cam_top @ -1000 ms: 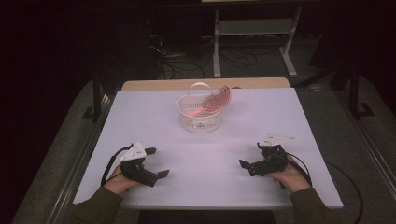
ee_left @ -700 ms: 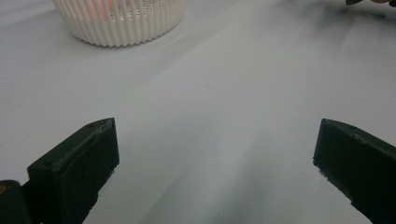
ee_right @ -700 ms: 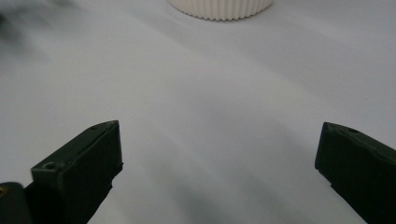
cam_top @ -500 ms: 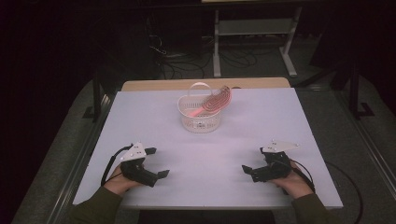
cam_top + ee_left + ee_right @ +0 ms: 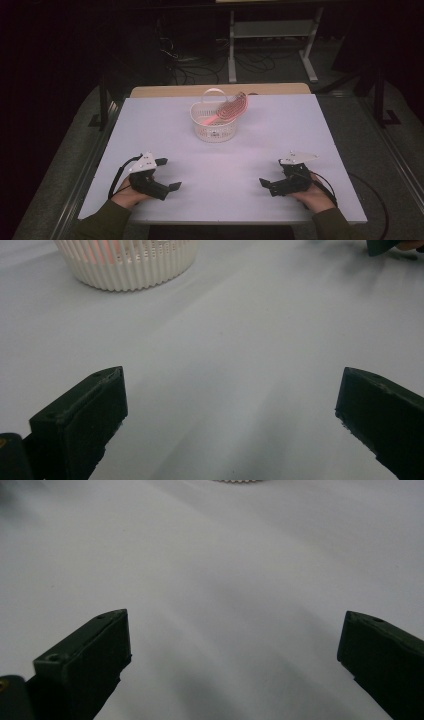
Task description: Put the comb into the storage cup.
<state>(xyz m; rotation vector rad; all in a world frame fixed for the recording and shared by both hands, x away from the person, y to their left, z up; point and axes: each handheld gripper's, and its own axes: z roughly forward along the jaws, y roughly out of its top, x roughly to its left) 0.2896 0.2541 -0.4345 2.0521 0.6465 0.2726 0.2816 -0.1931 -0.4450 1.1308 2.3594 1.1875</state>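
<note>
The right gripper point(image 5: 266, 183) rests low near the table's front edge, its jaws spread wide with nothing between them; a second ago it sat a little higher and farther in, so it has drawn back toward the person and settled. The left gripper point(image 5: 170, 175) has not moved, also gaping and empty, parked near the front left of the white table point(image 5: 280, 130). Both are well apart from the white slatted basket point(image 5: 215, 129) standing toward the far middle, where a pink ribbed brush point(image 5: 231, 107) leans tilted on the rim, partly inside. From the left gripper view the basket point(image 5: 127, 262) sits off ahead. To me this retreat reads as a finished placement, hands at rest.
</note>
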